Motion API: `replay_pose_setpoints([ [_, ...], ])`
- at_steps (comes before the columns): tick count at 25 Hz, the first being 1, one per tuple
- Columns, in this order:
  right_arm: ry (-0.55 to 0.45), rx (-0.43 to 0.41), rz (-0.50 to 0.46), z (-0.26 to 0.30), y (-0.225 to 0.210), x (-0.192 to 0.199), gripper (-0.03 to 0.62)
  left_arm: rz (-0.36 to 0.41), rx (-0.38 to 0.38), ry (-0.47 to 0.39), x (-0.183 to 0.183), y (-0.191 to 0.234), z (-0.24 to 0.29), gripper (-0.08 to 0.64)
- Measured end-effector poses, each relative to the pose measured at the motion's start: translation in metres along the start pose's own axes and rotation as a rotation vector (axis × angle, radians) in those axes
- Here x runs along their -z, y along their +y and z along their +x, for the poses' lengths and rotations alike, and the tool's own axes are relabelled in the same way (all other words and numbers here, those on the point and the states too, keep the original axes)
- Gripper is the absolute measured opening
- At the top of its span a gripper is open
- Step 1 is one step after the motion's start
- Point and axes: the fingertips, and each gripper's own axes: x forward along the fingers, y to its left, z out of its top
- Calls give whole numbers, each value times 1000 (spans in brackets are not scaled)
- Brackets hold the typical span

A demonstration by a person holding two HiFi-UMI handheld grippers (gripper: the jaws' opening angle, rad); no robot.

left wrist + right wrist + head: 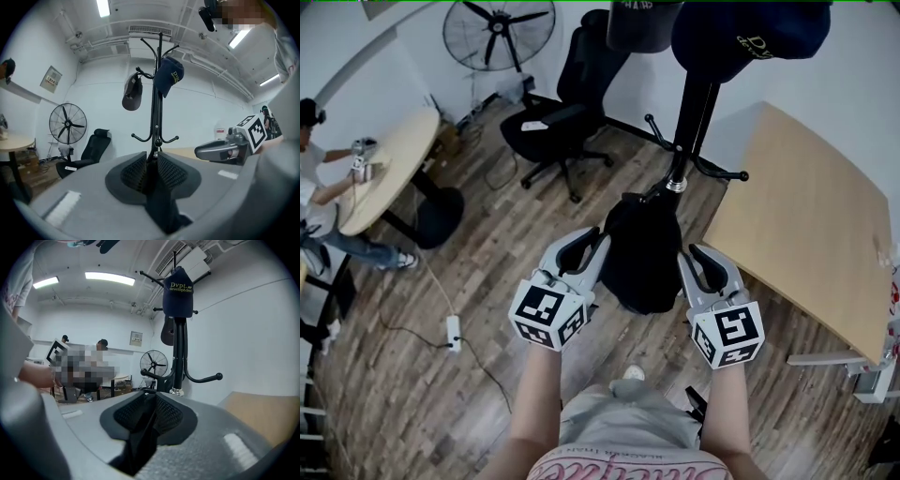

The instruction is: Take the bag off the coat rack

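The black bag [642, 253] is hanging on the coat rack [694, 112], low against the pole, with its strap running up to the ring of lower hooks just above it. The person is holding a gripper at each side of it. The left gripper [589, 242] is reaching in at the bag's upper left edge and the right gripper [694, 255] is sitting just beside its upper right edge, both pointing away from the body toward the pole.

In the left gripper view the two ribbed pads are standing a narrow slit apart, lined up with the rack's pole. Only something dark is showing in that slit, and whether it is bag fabric cannot be told. In the right gripper view the pads are likewise standing a thin gap apart, with the same dark strip between them and nothing clearly pinched.

Higher on the rack a navy cap [750, 33] with pale lettering and a darker cap [642, 23] are hanging from the upper hooks. A wooden table [806, 234] is standing just to the right of the rack. A black office chair [572, 112] and a fan [497, 33] are standing beyond it, and well off to the left another person [314, 159] is reaching onto a round table [384, 169]. A white power strip [453, 333] is lying on the plank floor [487, 281]
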Motion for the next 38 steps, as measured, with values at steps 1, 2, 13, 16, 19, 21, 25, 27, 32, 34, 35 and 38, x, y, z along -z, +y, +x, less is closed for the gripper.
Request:
replay_pose_setpoints([
  [1, 4, -5, 4, 2, 1, 2, 96, -11, 16, 7, 2, 1, 1, 100],
  [2, 5, -5, 10, 4, 3, 3, 118, -19, 29, 11, 3, 3, 3, 117],
  [13, -37, 105, 132, 15, 6, 13, 271, 31, 164, 18, 14, 28, 24, 408],
  [16, -39, 180, 149, 20, 9, 18, 318, 30, 220, 26, 18, 35, 33, 407],
  [19, -25, 270, 165, 22, 8, 25, 360, 43, 282, 44, 26, 38, 43, 407],
  [21, -24, 317, 192, 20, 9, 30, 373, 49, 326, 60, 33, 38, 48, 402],
  [25, -30, 385, 238, 15, 14, 39, 377, 35, 393, 72, 46, 39, 56, 367],
  [27, -10, 419, 226, 15, 17, 46, 377, 35, 410, 73, 54, 39, 57, 351],
  [32, 52, 476, 235, 22, 29, 74, 374, 35, 428, 104, 80, 44, 57, 330],
  [34, 83, 470, 236, 28, 32, 83, 373, 52, 445, 131, 90, 47, 59, 330],
  [35, 95, 472, 233, 32, 32, 86, 373, 61, 455, 142, 94, 49, 60, 330],
  [38, 122, 510, 218, 41, 27, 96, 373, 85, 473, 163, 107, 56, 64, 327],
])
